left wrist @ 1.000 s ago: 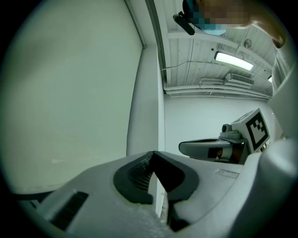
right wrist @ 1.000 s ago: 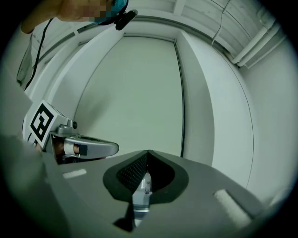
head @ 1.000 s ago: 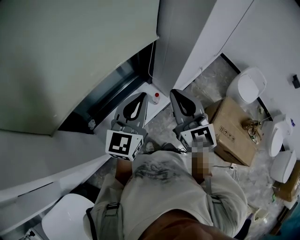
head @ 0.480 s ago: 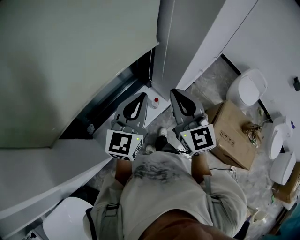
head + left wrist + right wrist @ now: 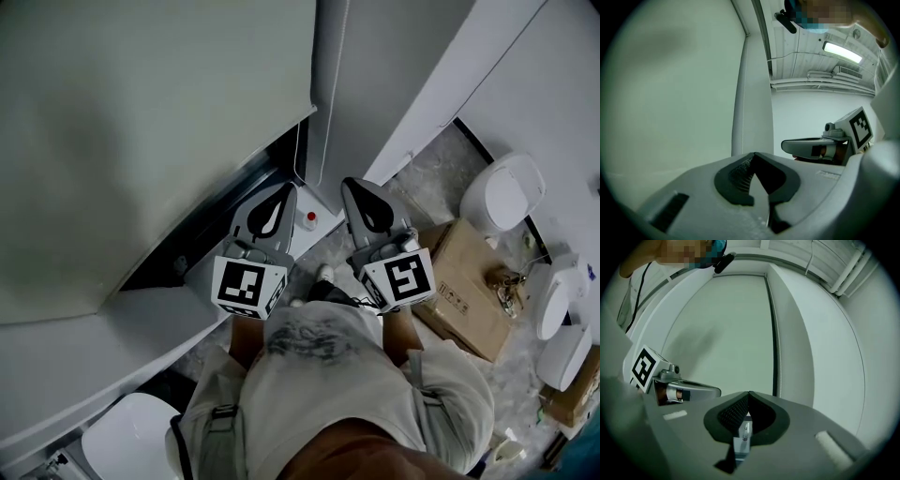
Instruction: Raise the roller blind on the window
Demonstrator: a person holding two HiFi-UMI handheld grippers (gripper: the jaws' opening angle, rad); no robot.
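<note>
Hand-held gripper, left: left hand-held gripper [image 5: 281, 193] clenched, tips meet, nothing between them [image 5: 752, 157].
Hand-held gripper, right: right hand-held gripper [image 5: 362, 187] also clenched and empty [image 5: 749, 394].
Roller blind: roller blind [image 5: 150, 122] hangs ahead of both, covering most of the window; dark gap under its bottom edge.
Progress: looks not started; bead chain [image 5: 779, 369] not grasped, whole raise left.
Right gripper view only: chain beads along the blind's right side.
Head view only: blind's lower edge, cardboard box [image 5: 464, 272] on the floor [image 5: 422, 178].
</note>
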